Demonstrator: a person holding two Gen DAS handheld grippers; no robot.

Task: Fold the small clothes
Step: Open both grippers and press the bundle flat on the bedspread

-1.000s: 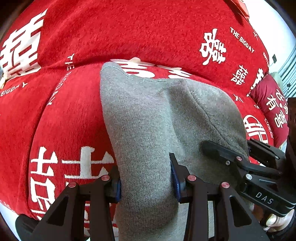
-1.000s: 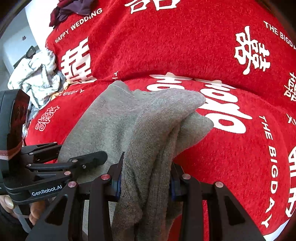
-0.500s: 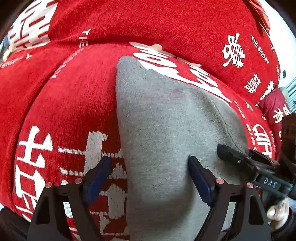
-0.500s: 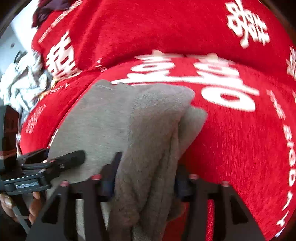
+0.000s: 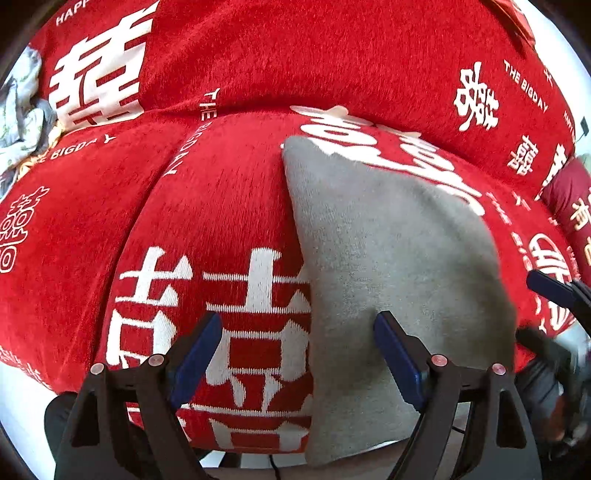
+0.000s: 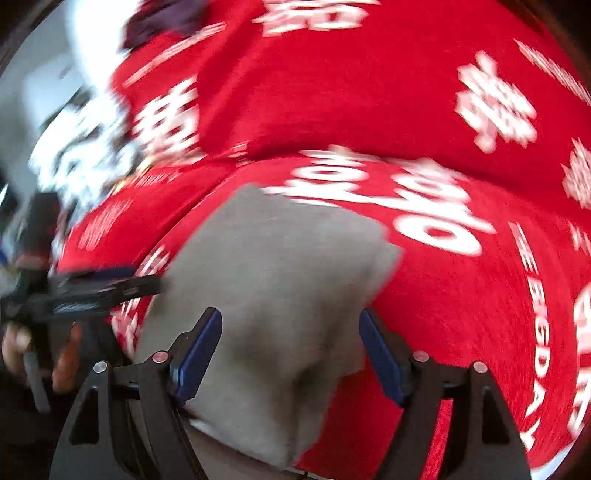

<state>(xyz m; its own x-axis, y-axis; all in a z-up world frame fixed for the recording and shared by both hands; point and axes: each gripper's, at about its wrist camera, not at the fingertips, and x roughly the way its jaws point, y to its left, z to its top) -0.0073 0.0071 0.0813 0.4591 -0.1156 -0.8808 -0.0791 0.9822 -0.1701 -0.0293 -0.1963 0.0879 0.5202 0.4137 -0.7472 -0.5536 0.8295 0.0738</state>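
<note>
A folded grey knit garment (image 5: 399, 266) lies flat on the red seat cushion (image 5: 221, 206), its near end hanging over the front edge. My left gripper (image 5: 295, 350) is open, jaws wide, with the garment's left edge between them and nothing held. In the blurred right wrist view the same grey garment (image 6: 280, 273) lies on the cushion, and my right gripper (image 6: 290, 354) is open with its jaws either side of the near end. The other gripper shows at the right edge of the left wrist view (image 5: 554, 291) and at the left of the right wrist view (image 6: 96, 288).
The red sofa cover with white lettering spans the backrest (image 5: 314, 55) and seat. A pile of pale clothes (image 5: 18, 110) lies at the far left. A dark red cushion (image 5: 572, 199) sits at the right. A dark garment (image 6: 162, 18) lies on the top of the backrest.
Both grippers were shut on the grey garment a second ago. Both have opened and let it go, and it now lies flat on the cushion. The right gripper is still moving.
</note>
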